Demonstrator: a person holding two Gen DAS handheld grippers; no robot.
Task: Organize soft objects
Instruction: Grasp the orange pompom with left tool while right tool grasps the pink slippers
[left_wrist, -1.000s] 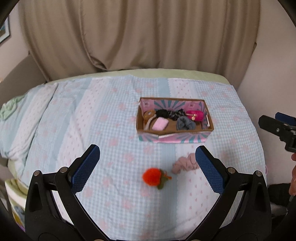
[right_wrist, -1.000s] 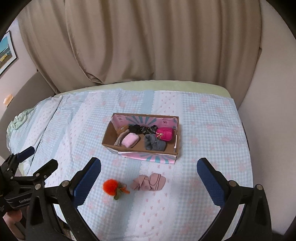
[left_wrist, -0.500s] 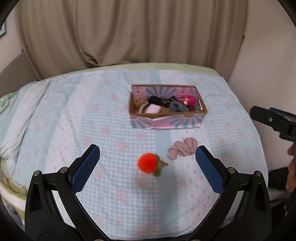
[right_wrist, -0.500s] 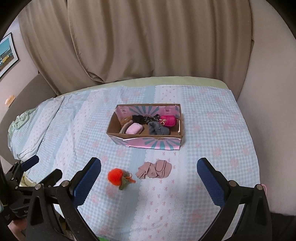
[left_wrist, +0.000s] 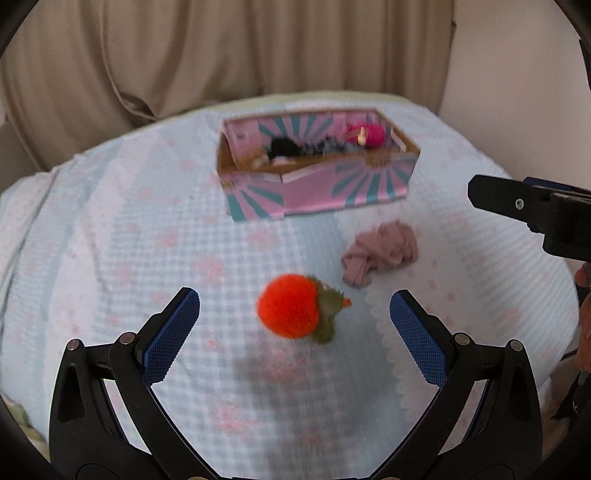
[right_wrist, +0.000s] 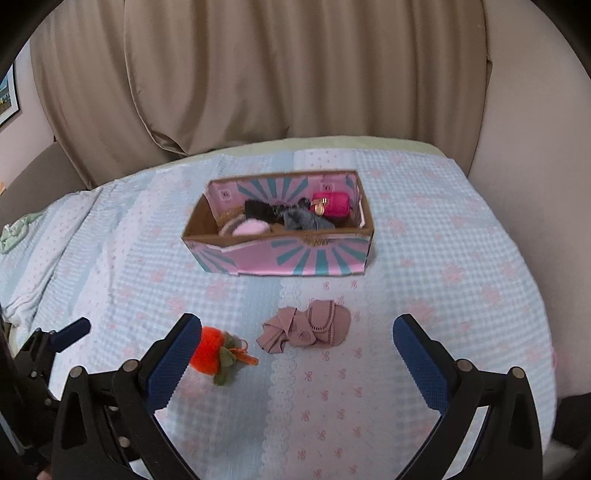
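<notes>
An orange plush fruit with green leaves (left_wrist: 290, 311) lies on the checked bedspread, just ahead of and between the fingers of my open, empty left gripper (left_wrist: 294, 322). It also shows in the right wrist view (right_wrist: 212, 355), beside that gripper's left finger. A crumpled pink cloth (left_wrist: 380, 254) lies to its right, also in the right wrist view (right_wrist: 308, 328), just ahead of my open, empty right gripper (right_wrist: 297, 349). A pink-and-teal cardboard box (right_wrist: 280, 254) farther back holds several soft items; it also shows in the left wrist view (left_wrist: 317, 192).
The checked bedspread (right_wrist: 443, 258) covers a bed with beige curtains (right_wrist: 258, 74) behind. The bed drops off at the right edge by a wall (right_wrist: 535, 129). The right gripper's body (left_wrist: 535, 210) shows at right in the left wrist view.
Both grippers have moved down and forward toward the bed. The orange plush now sits closer to the left gripper's fingers, the pink cloth closer to the right gripper's. Nothing was grasped.
</notes>
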